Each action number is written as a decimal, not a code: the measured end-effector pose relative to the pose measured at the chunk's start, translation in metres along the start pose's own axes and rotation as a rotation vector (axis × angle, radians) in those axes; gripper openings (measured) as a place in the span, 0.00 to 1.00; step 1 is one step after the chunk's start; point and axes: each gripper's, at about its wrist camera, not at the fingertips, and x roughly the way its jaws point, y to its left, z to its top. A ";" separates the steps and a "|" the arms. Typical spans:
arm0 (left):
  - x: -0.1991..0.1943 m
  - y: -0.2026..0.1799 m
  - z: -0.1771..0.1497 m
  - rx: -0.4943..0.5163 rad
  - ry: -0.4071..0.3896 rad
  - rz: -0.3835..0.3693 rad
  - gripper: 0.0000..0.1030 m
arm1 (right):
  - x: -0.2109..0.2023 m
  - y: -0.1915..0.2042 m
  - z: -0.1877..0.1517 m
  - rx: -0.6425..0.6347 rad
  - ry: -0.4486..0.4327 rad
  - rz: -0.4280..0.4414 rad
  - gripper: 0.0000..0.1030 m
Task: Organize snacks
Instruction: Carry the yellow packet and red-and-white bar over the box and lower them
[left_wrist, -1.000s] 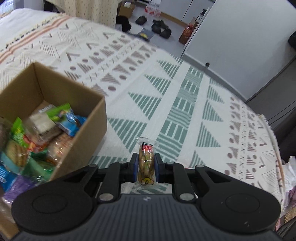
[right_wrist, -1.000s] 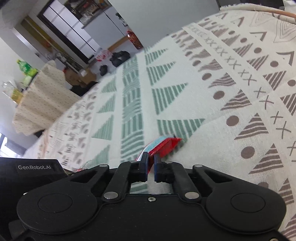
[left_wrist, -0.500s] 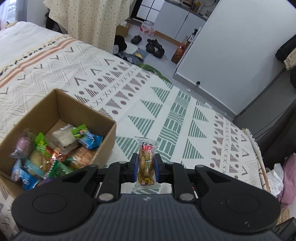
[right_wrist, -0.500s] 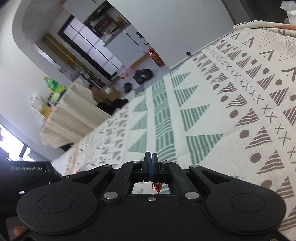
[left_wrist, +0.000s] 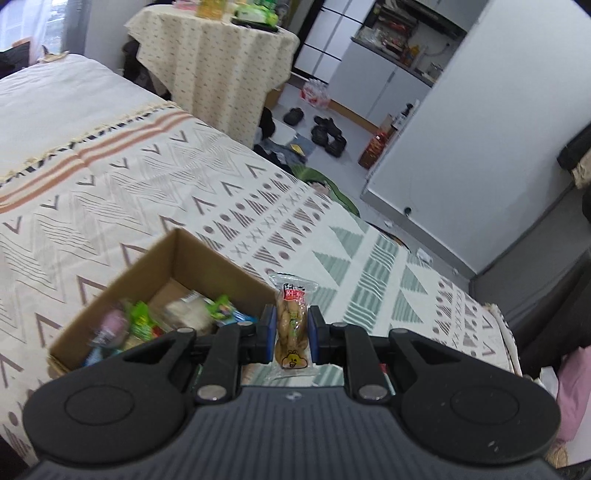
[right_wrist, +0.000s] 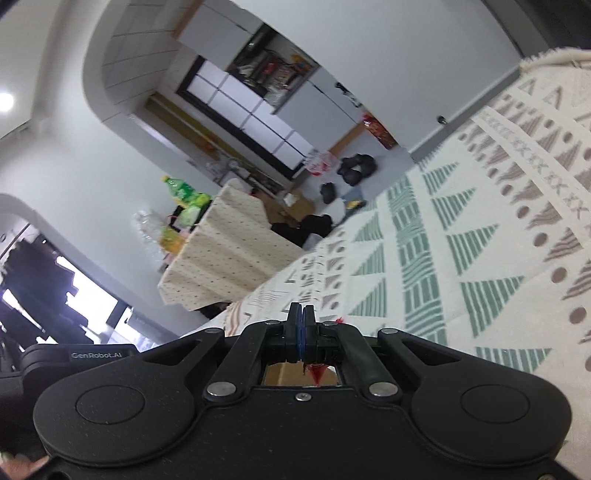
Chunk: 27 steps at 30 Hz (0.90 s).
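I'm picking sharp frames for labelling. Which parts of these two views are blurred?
Left wrist view: the cardboard box and its snacks are smeared, while the held snack packet stays crisp. Right wrist view: the patterned blanket is softly smeared at the right edge, and the gripper body is sharp.

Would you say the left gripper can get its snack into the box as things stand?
Probably yes: the left gripper grips the snack beside the open-topped box, with nothing between them.

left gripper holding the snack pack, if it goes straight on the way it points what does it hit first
Probably the patterned bedspread just beyond the cardboard box. The left gripper, shut on the snack pack, aims past the box's right corner; depth is unclear.
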 end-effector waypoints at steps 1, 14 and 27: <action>-0.001 0.005 0.002 -0.005 -0.005 0.005 0.16 | -0.001 0.001 0.000 -0.007 -0.004 0.002 0.00; 0.011 0.066 0.016 -0.101 0.015 0.038 0.16 | -0.003 -0.008 -0.002 0.027 0.003 -0.027 0.00; 0.046 0.104 0.019 -0.157 0.135 0.026 0.21 | 0.033 0.049 -0.024 -0.066 0.077 0.015 0.00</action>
